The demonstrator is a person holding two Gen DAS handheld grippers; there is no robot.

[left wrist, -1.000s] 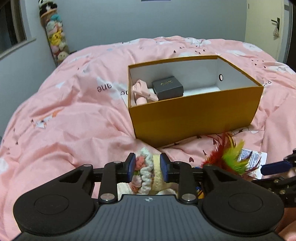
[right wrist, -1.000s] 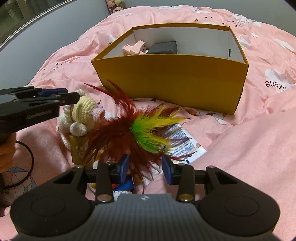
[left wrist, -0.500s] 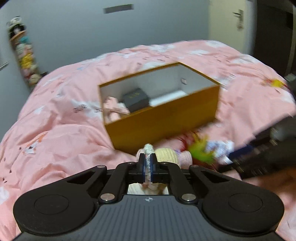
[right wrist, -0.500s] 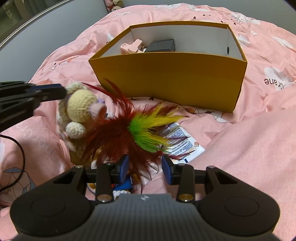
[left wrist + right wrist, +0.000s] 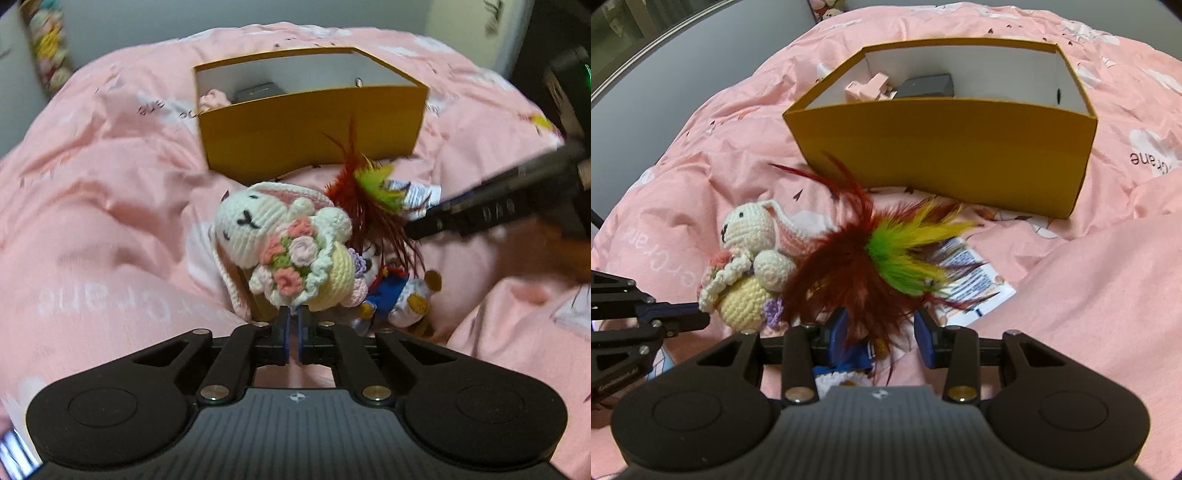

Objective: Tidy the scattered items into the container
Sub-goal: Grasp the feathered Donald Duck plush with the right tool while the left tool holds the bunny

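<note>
My left gripper (image 5: 293, 320) is shut on a crocheted white bunny (image 5: 284, 243) with a flower bouquet and holds it raised off the pink bedding; it also shows in the right wrist view (image 5: 750, 266). My right gripper (image 5: 882, 328) is open around the base of a red, green and yellow feather toy (image 5: 882, 254), above a small blue-and-white plush (image 5: 391, 295). The yellow box (image 5: 945, 144) stands beyond, open-topped, holding a pink item (image 5: 868, 86) and a dark box (image 5: 927, 85).
A printed paper packet (image 5: 971, 288) lies under the feathers on the pink duvet (image 5: 1089, 295). The left gripper's arm (image 5: 646, 321) enters at the left of the right wrist view. Grey walls and a shelf of plush toys (image 5: 44, 44) stand behind.
My left gripper closed on the bunny and lifted it up from the bedding. My right gripper stayed open over the feather toy.
</note>
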